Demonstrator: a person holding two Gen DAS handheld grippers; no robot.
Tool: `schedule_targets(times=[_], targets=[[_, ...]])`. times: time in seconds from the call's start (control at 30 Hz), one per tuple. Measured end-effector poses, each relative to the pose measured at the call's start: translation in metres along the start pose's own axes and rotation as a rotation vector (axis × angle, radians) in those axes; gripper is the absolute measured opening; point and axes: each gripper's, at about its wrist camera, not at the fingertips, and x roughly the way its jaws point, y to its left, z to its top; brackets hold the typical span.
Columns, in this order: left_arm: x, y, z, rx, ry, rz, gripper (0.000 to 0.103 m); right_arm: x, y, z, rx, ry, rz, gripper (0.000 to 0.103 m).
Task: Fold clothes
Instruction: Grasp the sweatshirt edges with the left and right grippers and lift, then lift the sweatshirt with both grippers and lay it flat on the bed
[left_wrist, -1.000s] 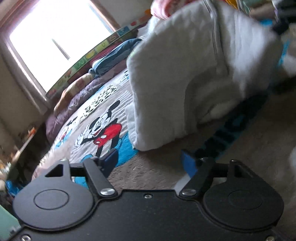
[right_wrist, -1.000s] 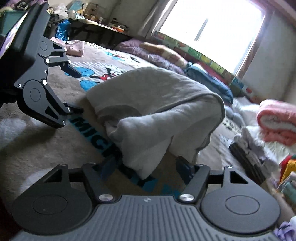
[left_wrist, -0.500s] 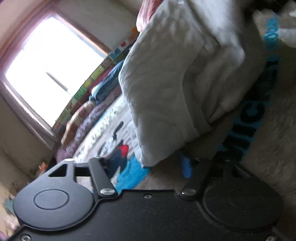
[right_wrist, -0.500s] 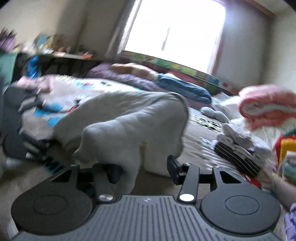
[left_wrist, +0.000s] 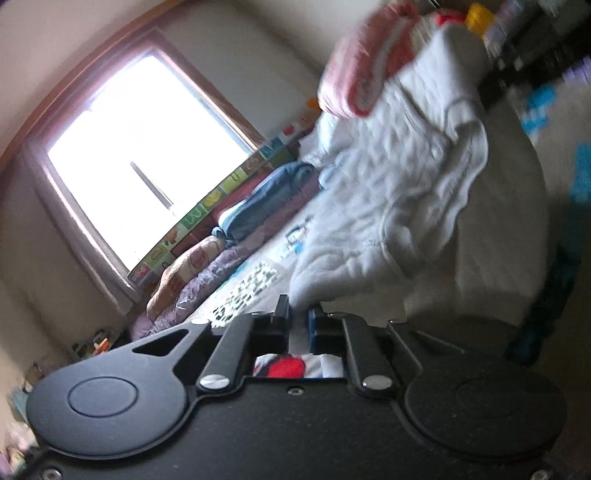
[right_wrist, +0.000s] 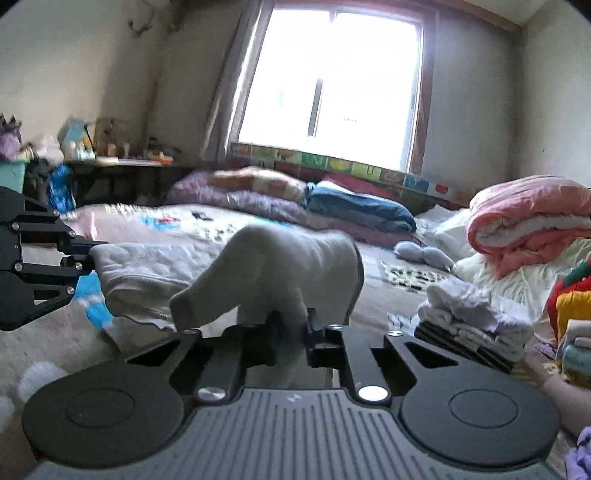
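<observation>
A light grey sweatshirt (left_wrist: 388, 206) hangs stretched above the cartoon-print bed cover (left_wrist: 251, 284). My left gripper (left_wrist: 298, 320) is shut on one lower corner of it, the cloth pinched between the blue pads. In the right wrist view the same grey sweatshirt (right_wrist: 295, 258) drapes in front of me, and my right gripper (right_wrist: 291, 332) is shut on a fold of its near edge. The left gripper (right_wrist: 86, 258) shows at the left edge of that view, clamped on the garment's far corner.
Rolled purple and blue bedding (right_wrist: 295, 203) lies along the window side. A pink folded quilt (right_wrist: 528, 221) and a stack of folded clothes (right_wrist: 476, 325) sit at the right. A cluttered desk (right_wrist: 110, 162) stands at the back left. A gloved hand (right_wrist: 554, 387) shows lower right.
Both grippers went from open beside the sweatshirt to shut on it. The garment has been lifted off the bed cover, and both views have tilted up toward the window.
</observation>
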Motion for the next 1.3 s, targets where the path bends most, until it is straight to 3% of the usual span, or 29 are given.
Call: schedule_targets(times=[0.47, 0.83, 1.07, 1.3], targets=[[-0.052, 0.040, 0.089, -0.137, -0.125, 0.118, 0.007, -0.067, -0.042, 0.065, 0.007, -0.190, 0.003, 0.009], [-0.131, 0.057, 0.122, -0.179, -0.209, 0.174, 0.006, -0.149, -0.058, 0.088, 0.008, -0.304, 0.065, 0.009], [-0.186, 0.048, 0.118, -0.190, -0.198, 0.150, 0.006, -0.199, -0.056, 0.081, 0.022, -0.313, 0.134, 0.009], [-0.194, 0.041, 0.111, -0.236, -0.140, 0.126, 0.006, -0.197, -0.049, 0.065, 0.034, -0.245, 0.186, 0.009]])
